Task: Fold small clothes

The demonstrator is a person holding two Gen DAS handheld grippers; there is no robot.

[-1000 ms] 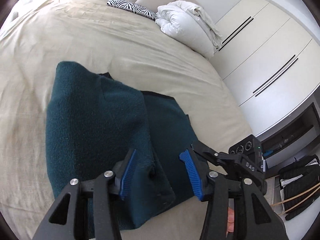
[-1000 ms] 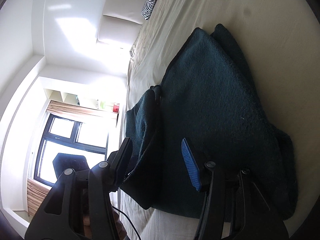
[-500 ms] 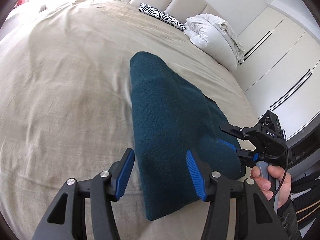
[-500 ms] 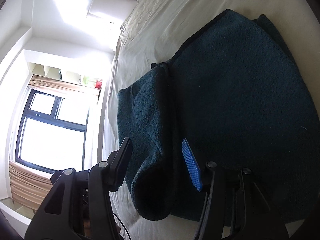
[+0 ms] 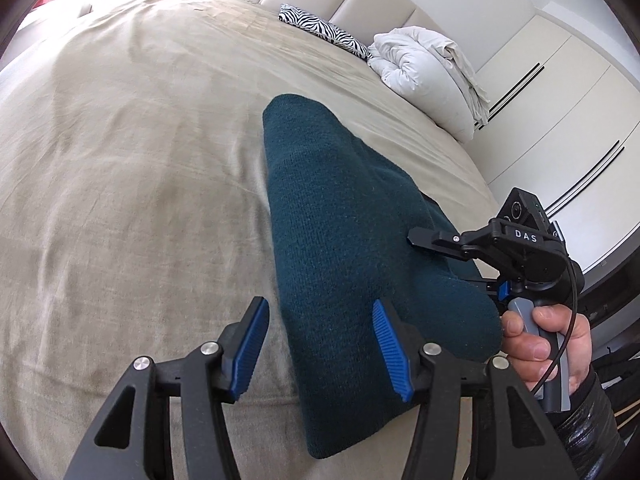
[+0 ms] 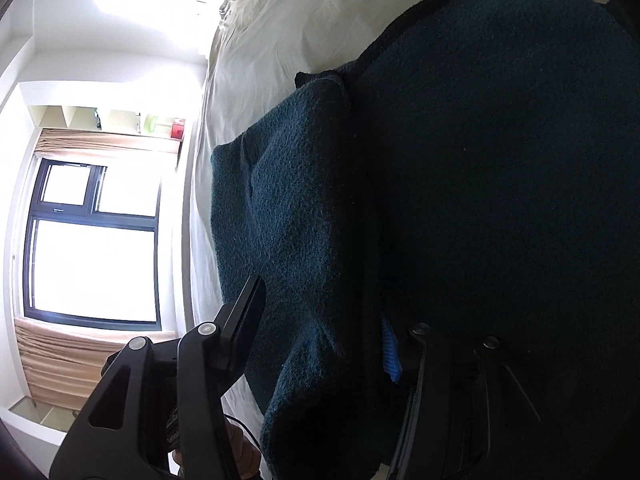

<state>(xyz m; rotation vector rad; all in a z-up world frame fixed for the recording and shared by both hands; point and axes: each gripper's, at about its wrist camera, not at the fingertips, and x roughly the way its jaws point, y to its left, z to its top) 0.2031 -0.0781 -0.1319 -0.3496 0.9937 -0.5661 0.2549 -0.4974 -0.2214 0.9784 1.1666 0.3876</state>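
Both grippers — left gripper (image 5: 320, 344), right gripper (image 6: 320, 328) — agape around teal fleece (image 5: 352, 248) (folded).

Dark teal fleece garment (image 5: 352, 248), folded into a narrow wedge, lying flat, centre to lower right of frame

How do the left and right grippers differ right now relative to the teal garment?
The left gripper hovers open above the teal garment, its near left edge between the fingers, nothing gripped. The right gripper is open too, but straddles a thick fold at the garment's side, its blue-padded finger tucked into the crease. Both have black fingers with blue pads.
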